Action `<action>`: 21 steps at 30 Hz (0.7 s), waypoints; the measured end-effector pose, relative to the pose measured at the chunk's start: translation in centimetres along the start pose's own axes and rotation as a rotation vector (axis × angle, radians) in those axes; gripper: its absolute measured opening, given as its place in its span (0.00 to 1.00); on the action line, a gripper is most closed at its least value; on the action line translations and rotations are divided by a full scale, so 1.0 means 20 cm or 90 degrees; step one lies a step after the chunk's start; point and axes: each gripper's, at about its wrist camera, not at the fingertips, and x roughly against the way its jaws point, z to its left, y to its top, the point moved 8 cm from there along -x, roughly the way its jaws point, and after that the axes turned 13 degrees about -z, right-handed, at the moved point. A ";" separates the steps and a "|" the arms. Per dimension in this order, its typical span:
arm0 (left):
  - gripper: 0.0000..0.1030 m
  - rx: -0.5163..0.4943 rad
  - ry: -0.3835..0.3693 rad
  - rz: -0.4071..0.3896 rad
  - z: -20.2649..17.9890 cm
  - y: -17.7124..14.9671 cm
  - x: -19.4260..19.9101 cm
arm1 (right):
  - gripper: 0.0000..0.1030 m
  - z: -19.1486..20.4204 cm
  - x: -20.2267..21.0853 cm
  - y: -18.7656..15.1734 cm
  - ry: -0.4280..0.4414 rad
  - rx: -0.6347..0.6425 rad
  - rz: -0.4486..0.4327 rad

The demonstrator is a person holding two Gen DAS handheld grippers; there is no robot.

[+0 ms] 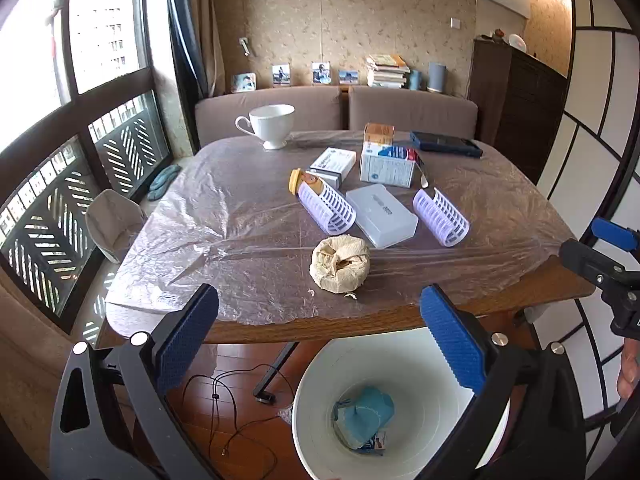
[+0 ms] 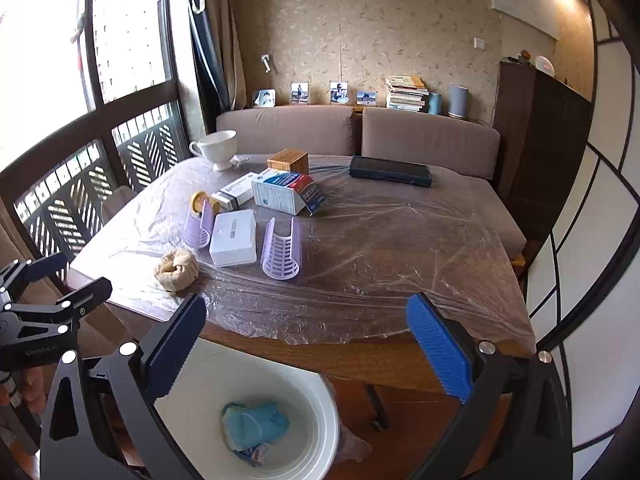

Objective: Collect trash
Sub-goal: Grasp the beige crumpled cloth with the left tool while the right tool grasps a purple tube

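Blue trash (image 1: 366, 412) is lying in the bin (image 1: 400, 360), both grippers (image 1: 320, 328) (image 2: 308, 332) are hanging spread and empty, and the paper wad (image 1: 340, 264) is waiting on the table.

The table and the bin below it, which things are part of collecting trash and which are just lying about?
Job:
- crumpled paper ball
- white bin
- blue wad in the bin

Lying about:
- teacup
- medicine boxes
- two lilac hair rollers
- white case
- dark blue case
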 end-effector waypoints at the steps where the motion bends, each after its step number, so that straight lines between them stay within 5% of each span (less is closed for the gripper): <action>1: 0.99 -0.006 -0.004 0.005 0.00 -0.01 -0.02 | 0.96 0.01 -0.03 0.00 0.001 -0.001 0.002; 15: 0.98 -0.085 -0.106 0.073 -0.02 -0.08 -0.40 | 0.94 0.13 -0.47 -0.02 -0.021 -0.009 0.061; 21: 0.87 -0.124 -0.136 0.091 -0.03 -0.11 -0.50 | 0.90 0.15 -0.62 -0.06 -0.035 0.003 0.085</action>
